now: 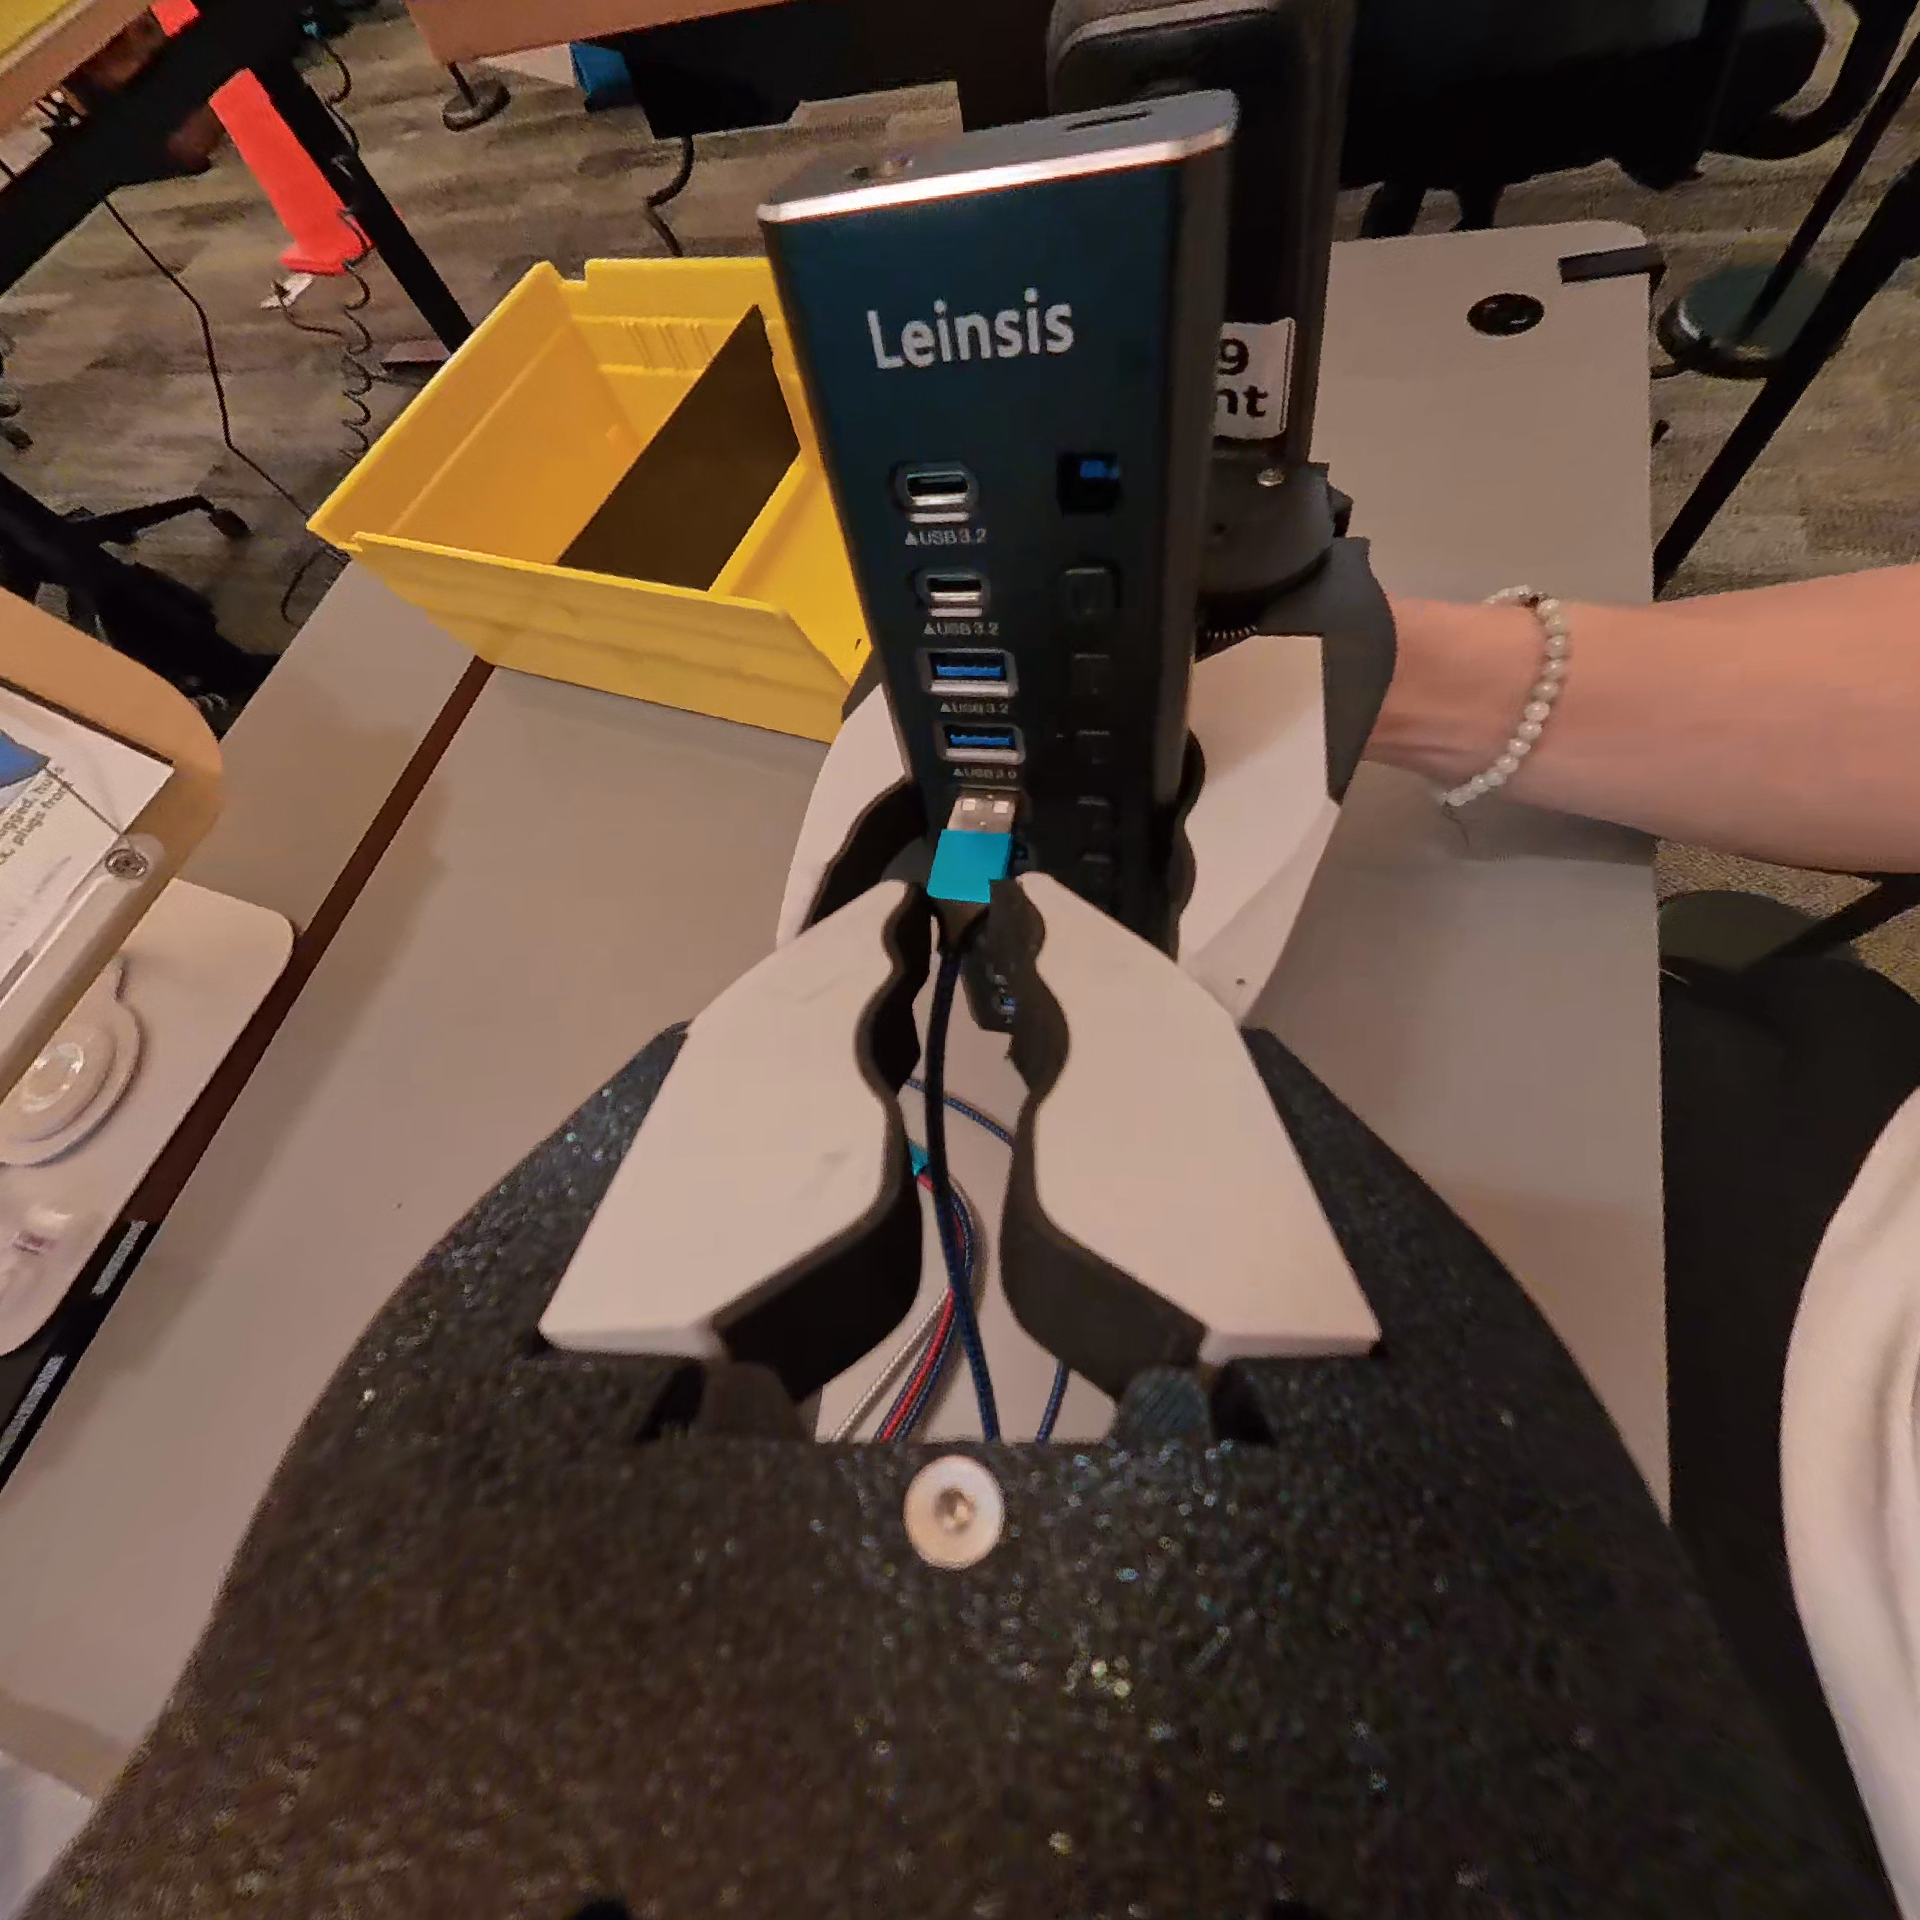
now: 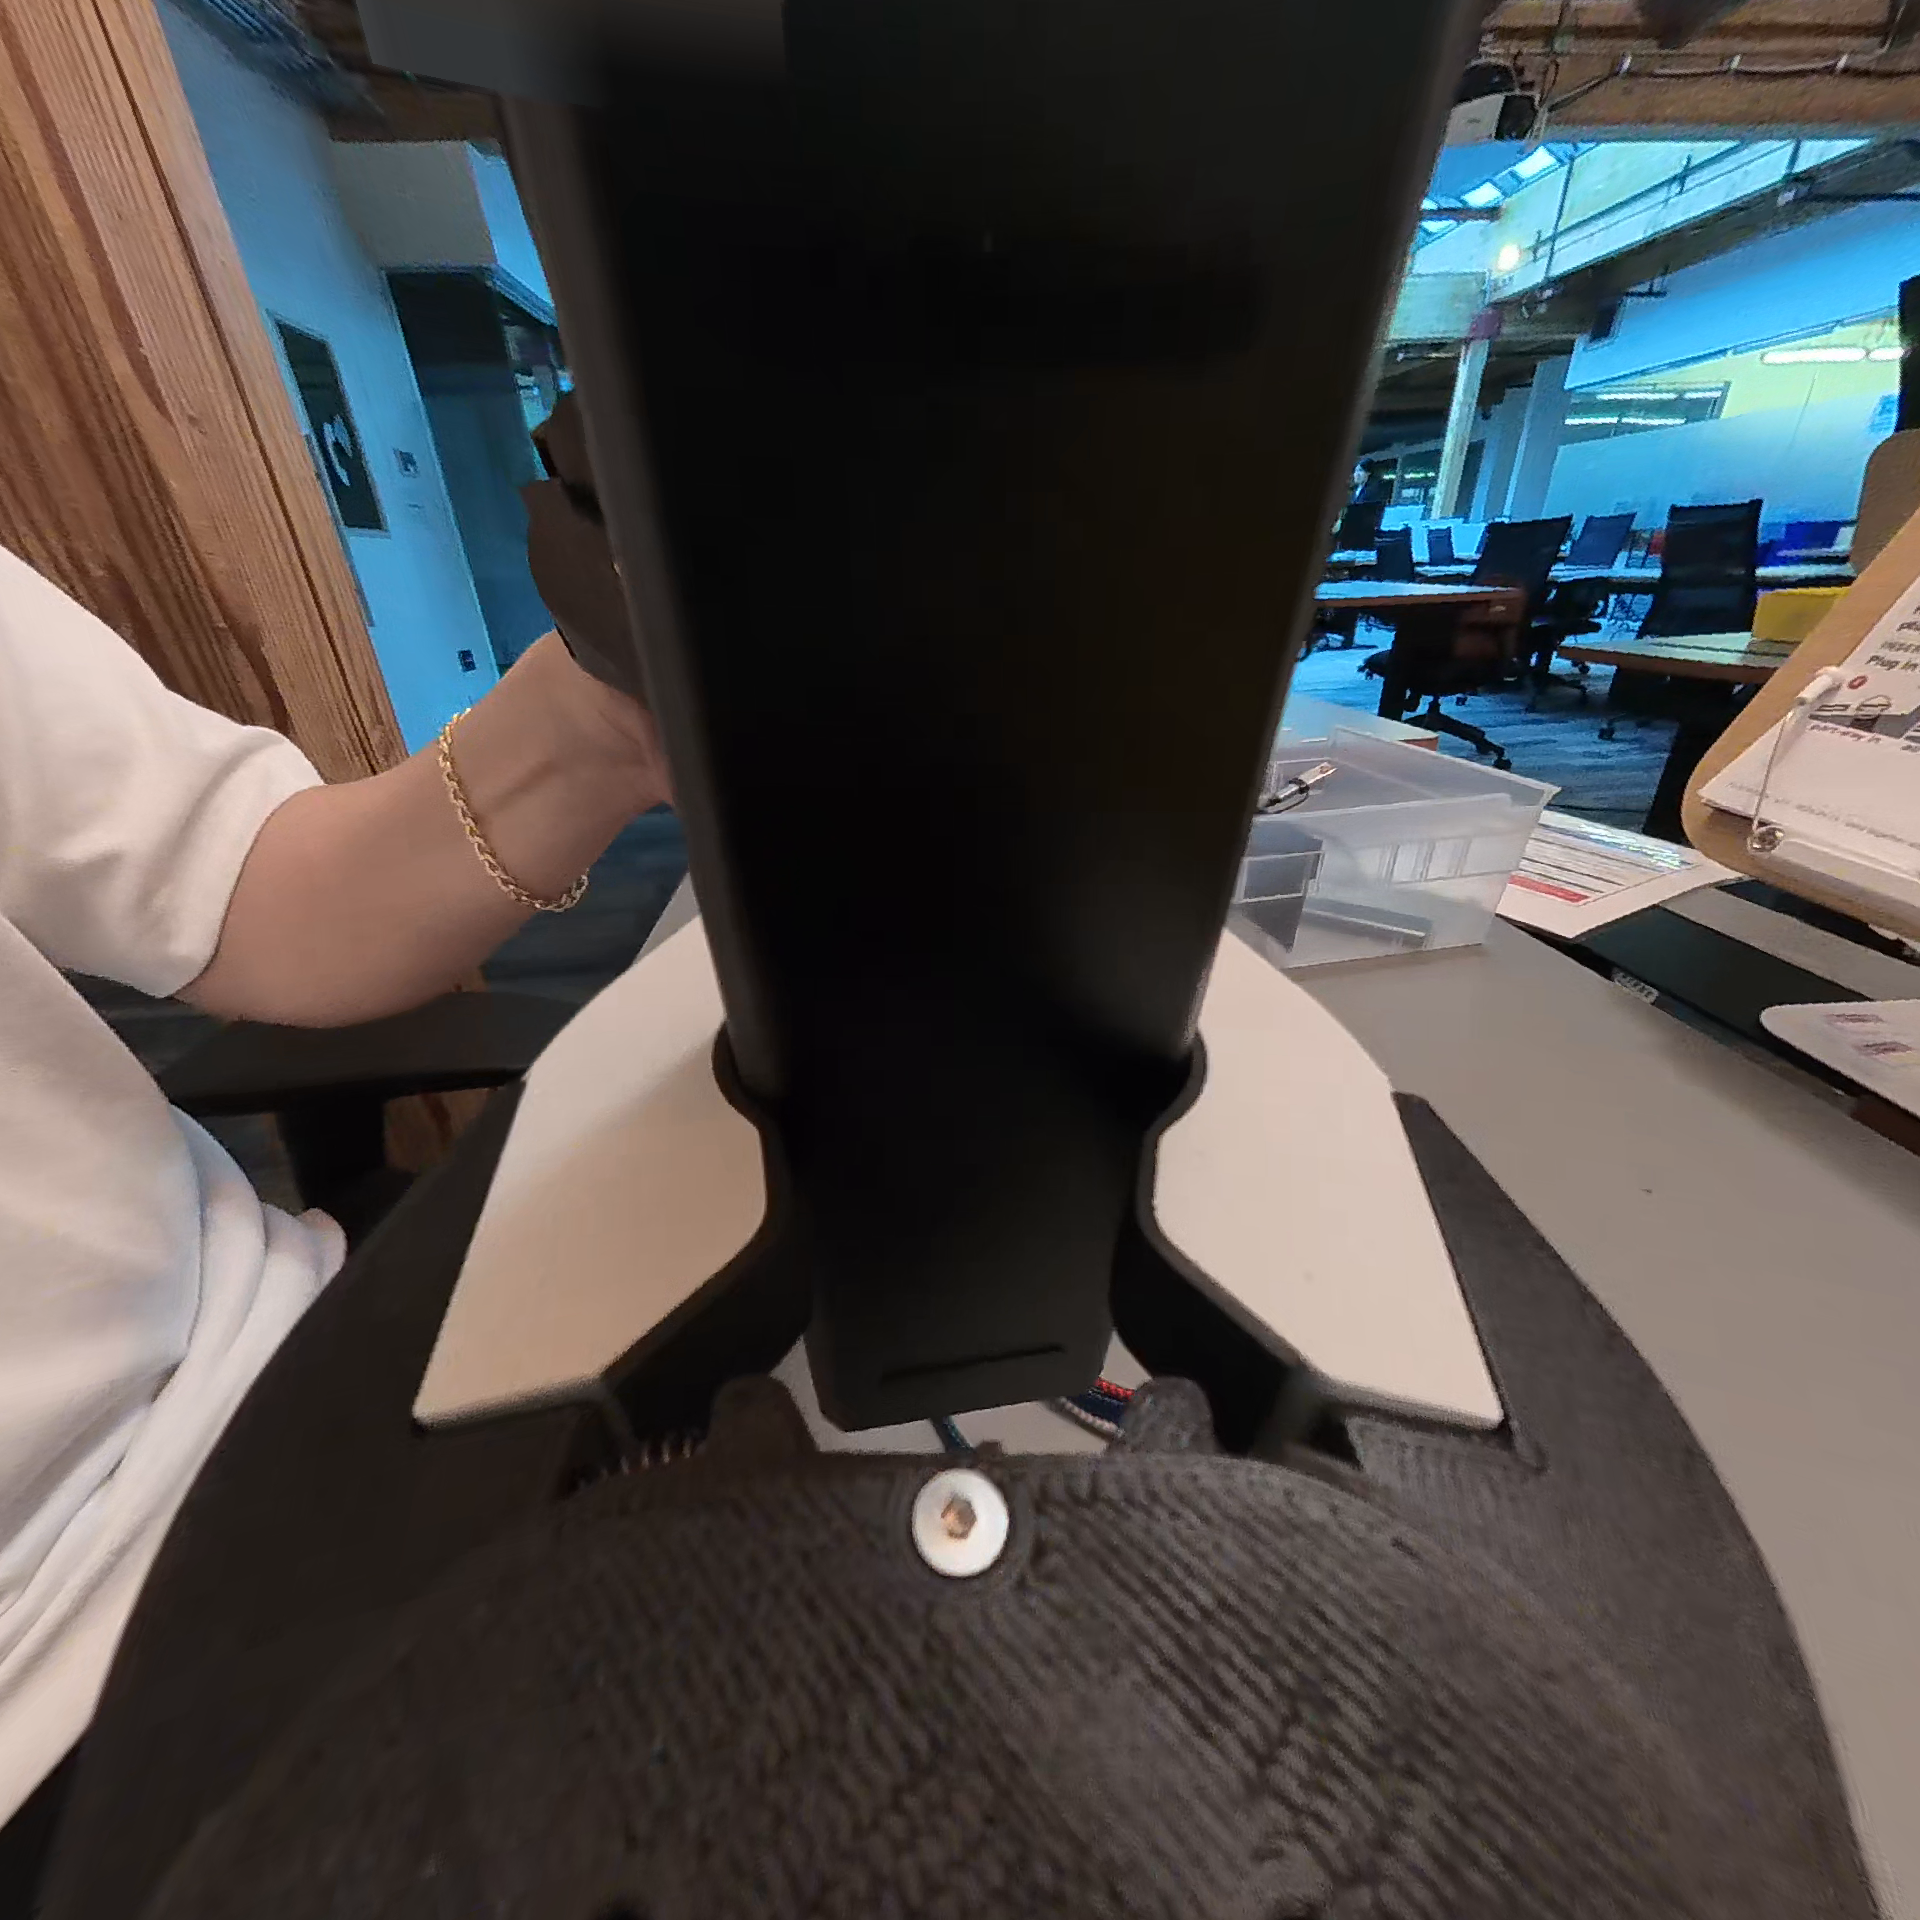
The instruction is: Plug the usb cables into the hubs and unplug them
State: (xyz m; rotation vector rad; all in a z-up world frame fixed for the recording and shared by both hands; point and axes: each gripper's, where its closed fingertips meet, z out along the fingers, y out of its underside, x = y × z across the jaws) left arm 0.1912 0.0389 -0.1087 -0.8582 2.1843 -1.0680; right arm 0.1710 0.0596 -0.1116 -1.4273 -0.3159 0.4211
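Right gripper (image 2: 961, 1195) clamps the black hub (image 1: 997, 520) upright above the grey table (image 1: 520, 1039), while the left gripper (image 1: 961, 904) pinches the teal USB plug (image 1: 971, 862) of a braided cable (image 1: 940, 1039), its metal tip apparently partly seated in a lower port, yellow bin (image 1: 582, 520) far left.

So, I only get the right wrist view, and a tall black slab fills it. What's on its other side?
Observer: That slab is a usb hub. Its front carries a column of ports, and the upper four are empty.
Visitor: Is anything plugged in?
Observer: A plug with a teal collar sits at the fifth port, its metal tip partly showing.
Visitor: What holds it?
Observer: The left tongs, shut on it just behind the collar.
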